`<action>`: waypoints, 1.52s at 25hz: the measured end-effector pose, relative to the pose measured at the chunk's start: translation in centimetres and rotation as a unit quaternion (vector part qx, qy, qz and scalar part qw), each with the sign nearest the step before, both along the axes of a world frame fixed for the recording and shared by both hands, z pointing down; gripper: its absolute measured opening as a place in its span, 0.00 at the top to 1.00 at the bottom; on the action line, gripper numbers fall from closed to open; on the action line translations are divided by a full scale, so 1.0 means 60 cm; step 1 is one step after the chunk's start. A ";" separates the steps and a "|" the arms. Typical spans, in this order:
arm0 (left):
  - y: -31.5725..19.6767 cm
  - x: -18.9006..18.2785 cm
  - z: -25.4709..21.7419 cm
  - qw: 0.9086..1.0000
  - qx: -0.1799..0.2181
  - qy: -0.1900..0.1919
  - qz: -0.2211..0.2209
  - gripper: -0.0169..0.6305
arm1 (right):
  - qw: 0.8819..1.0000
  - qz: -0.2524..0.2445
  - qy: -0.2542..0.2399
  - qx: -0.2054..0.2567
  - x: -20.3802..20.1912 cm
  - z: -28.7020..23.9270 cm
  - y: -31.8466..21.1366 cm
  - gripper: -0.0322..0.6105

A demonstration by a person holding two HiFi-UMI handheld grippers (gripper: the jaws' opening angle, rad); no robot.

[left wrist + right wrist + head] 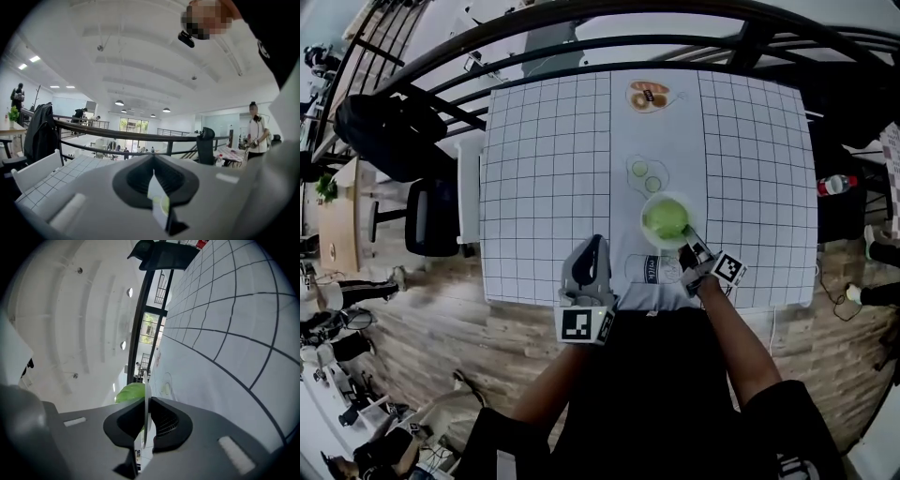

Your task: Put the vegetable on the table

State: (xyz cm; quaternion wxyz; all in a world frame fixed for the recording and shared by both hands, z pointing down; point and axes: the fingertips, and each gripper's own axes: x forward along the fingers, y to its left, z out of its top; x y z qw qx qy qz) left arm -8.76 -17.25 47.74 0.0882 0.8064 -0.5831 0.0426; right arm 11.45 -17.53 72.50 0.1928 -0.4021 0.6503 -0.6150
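A green leafy vegetable [665, 219] lies on a white plate [648, 205] near the front of the grid-cloth table [544, 169]. My right gripper [689, 246] is shut on the plate's near rim. In the right gripper view the rim [147, 380] stands edge-on between the jaws of the right gripper [146, 401], with the vegetable [129, 392] to its left. My left gripper [594, 246] hovers at the table's front edge, left of the plate, touching nothing. In the left gripper view the left gripper [153, 165] points up and away with its jaws together; a thin white-green sliver shows between them.
A light strip down the cloth's middle carries pictures: pastries [649, 96], cucumber slices [645, 173] and a bottle [652, 269]. A black railing [581, 47] runs behind the table. A jacket-draped chair [380, 131] and an office chair [431, 216] stand left; a red-capped bottle [836, 184] is right.
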 end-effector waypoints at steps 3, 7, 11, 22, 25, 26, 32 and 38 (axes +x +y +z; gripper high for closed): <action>-0.001 -0.006 0.001 1.000 -0.001 -0.007 -0.006 0.96 | 0.998 0.011 0.026 -0.053 0.004 0.036 0.014 0.91; 0.003 -0.013 -0.008 1.000 0.004 -0.007 -0.016 0.96 | 1.000 0.018 -0.019 -0.008 -0.009 0.031 -0.006 0.91; 0.016 -0.030 -0.014 0.999 -0.001 0.003 -0.033 0.96 | 0.999 0.020 -0.009 -0.030 -0.012 0.052 0.002 0.91; 0.027 -0.065 0.005 0.999 -0.012 -0.001 -0.043 0.96 | 0.998 0.042 -0.006 -0.045 -0.032 0.072 0.004 0.91; 0.027 -0.068 0.004 0.999 -0.012 -0.003 -0.040 0.96 | 0.998 0.040 -0.001 -0.051 -0.034 0.075 0.008 0.91; 0.028 -0.069 0.004 0.999 -0.012 -0.002 -0.040 0.96 | 0.998 0.039 0.001 -0.052 -0.034 0.076 0.009 0.91; 0.028 -0.069 0.001 0.999 -0.007 0.004 -0.039 0.96 | 0.997 0.038 0.012 -0.067 -0.032 0.093 0.013 0.91; 0.031 -0.073 -0.005 0.999 -0.014 0.021 -0.029 0.96 | 0.994 0.056 0.018 -0.087 -0.033 0.105 0.022 0.91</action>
